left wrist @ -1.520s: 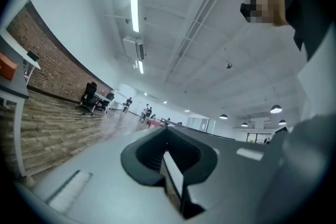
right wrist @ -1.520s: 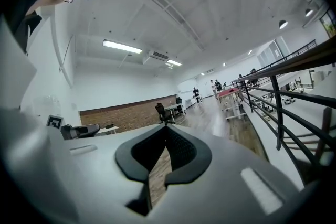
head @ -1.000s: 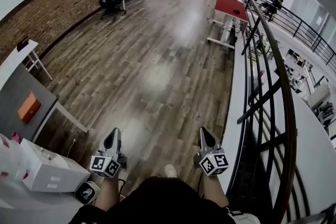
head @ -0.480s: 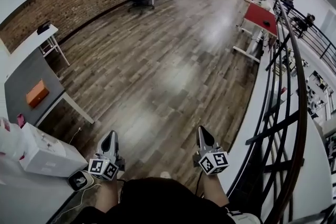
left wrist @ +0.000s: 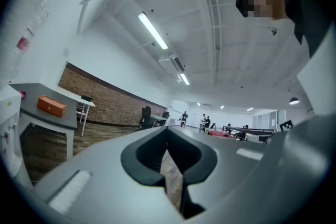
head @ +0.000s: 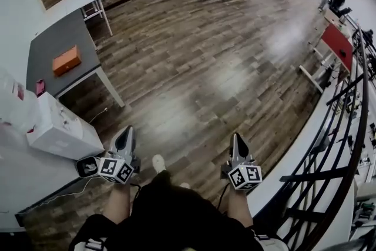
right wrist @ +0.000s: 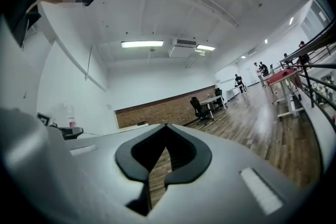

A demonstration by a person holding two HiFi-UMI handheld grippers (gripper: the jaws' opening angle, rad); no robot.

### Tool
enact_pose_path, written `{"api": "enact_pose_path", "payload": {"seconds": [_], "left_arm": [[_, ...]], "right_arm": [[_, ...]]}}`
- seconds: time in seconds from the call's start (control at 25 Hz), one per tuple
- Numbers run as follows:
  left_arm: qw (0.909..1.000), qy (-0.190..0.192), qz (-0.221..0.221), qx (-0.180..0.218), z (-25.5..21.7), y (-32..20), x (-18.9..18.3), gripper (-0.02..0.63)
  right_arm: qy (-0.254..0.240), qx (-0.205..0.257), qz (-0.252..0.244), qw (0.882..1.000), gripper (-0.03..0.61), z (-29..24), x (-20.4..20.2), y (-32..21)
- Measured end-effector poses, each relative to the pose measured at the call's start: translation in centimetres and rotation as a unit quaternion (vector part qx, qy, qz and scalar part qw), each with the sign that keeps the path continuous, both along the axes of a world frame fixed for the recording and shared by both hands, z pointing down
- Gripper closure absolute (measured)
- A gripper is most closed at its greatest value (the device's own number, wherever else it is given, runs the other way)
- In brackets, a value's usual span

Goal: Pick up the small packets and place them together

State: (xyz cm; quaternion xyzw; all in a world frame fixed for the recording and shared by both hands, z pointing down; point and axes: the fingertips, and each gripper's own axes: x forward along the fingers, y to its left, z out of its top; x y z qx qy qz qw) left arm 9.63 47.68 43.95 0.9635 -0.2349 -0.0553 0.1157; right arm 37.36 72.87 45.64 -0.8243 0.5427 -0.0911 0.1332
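Since no view shows anything I can firmly call a packet, the task's things are unlocated. The closest candidate is a small pink item [head: 40, 87] at the near edge of the grey table [head: 59, 38], near the orange box [head: 66, 60]; it's too small to tell. Left gripper [head: 126, 133] and right gripper [head: 237, 139] are both closed and empty, pointing level over the wood floor [head: 194, 67]. Judgement: packets are probably light, soft, slick film. Pinch a flat edge or seam gently, not the bulging middle.
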Motion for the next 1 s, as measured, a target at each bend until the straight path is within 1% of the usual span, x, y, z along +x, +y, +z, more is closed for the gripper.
{"api": "enact_pose_path", "payload": {"seconds": [0.16,0.28,0.44,0.56,0.68,0.76,1.0], "left_arm": [[0.9998,0.007,-0.010,0.013,0.2,-3.4,-0.3,0.615],[0.9994,0.015,-0.016,0.026,-0.6,-5.8,1.0,0.615],[0.9984,0.020,0.002,0.052,-2.3,-8.3,3.4,0.615],[0.9976,0.013,0.012,0.067,-2.8,-10.7,3.9,0.615],[0.9984,0.013,0.006,0.055,-2.1,-13.0,2.7,0.615],[0.9986,0.013,-0.007,0.050,-1.8,-14.5,1.5,0.615],[0.9949,0.007,-0.070,0.073,-3.1,-19.1,-3.8,0.615]], "right_arm": [[0.004,0.011,-0.017,1.000,0.577,-0.7,-0.3,-4.4],[0.012,0.007,-0.026,1.000,0.577,-0.8,0.1,-7.4],[0.025,0.011,-0.045,0.999,0.577,-2.4,0.2,-12.4],[0.040,0.011,-0.074,0.996,0.577,-2.9,-0.6,-16.9],[0.046,0.008,-0.104,0.994,0.577,-3.3,-1.6,-21.3],[0.047,0.006,-0.124,0.991,0.577,-3.4,-2.2,-24.1],[0.053,0.020,-0.182,0.982,0.577,-4.5,-5.3,-32.1]]}}
